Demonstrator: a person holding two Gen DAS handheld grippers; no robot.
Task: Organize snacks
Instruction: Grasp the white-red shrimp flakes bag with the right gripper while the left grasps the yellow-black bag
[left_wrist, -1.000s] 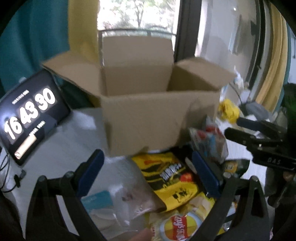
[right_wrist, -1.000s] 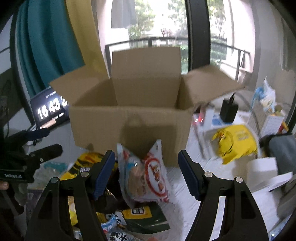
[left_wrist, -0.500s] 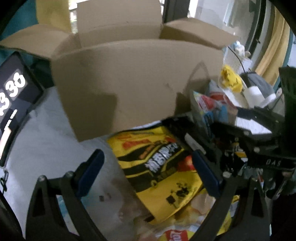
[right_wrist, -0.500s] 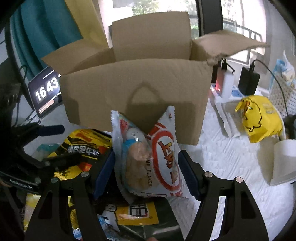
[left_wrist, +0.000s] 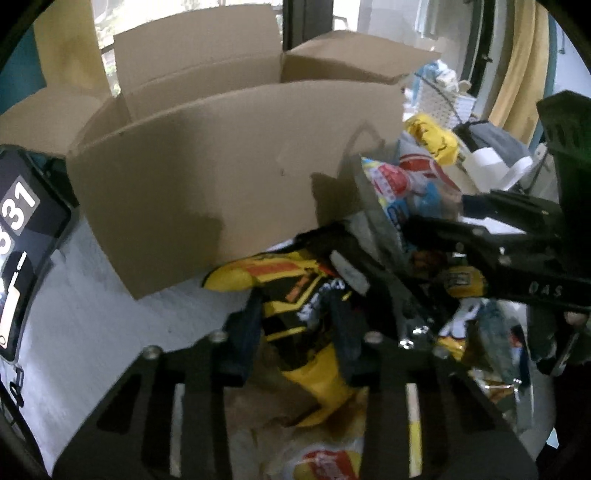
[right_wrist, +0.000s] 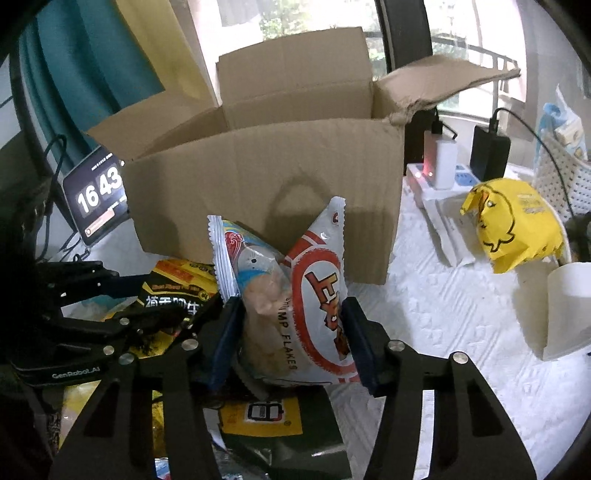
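White textured counter (right_wrist: 443, 314) by a window, open brown cardboard box (right_wrist: 266, 184) behind. Both grippers' jaws, apart a second before, had clamped: left gripper (left_wrist: 295, 332) on the yellow-black crisp packet (left_wrist: 295, 295), right gripper (right_wrist: 291, 332) on the white-red shrimp-flakes bag (right_wrist: 295, 302); boxing likely followed.

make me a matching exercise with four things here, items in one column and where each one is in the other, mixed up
Things
1. shrimp flakes bag
2. yellow and black snack bag
3. cardboard box
4. yellow duck bag

Places
A. standing open behind the snack pile
B. between the right tongs
C. lying on the white cloth to the right of the box
D. between the left tongs

Pairs: 1-B, 2-D, 3-A, 4-C
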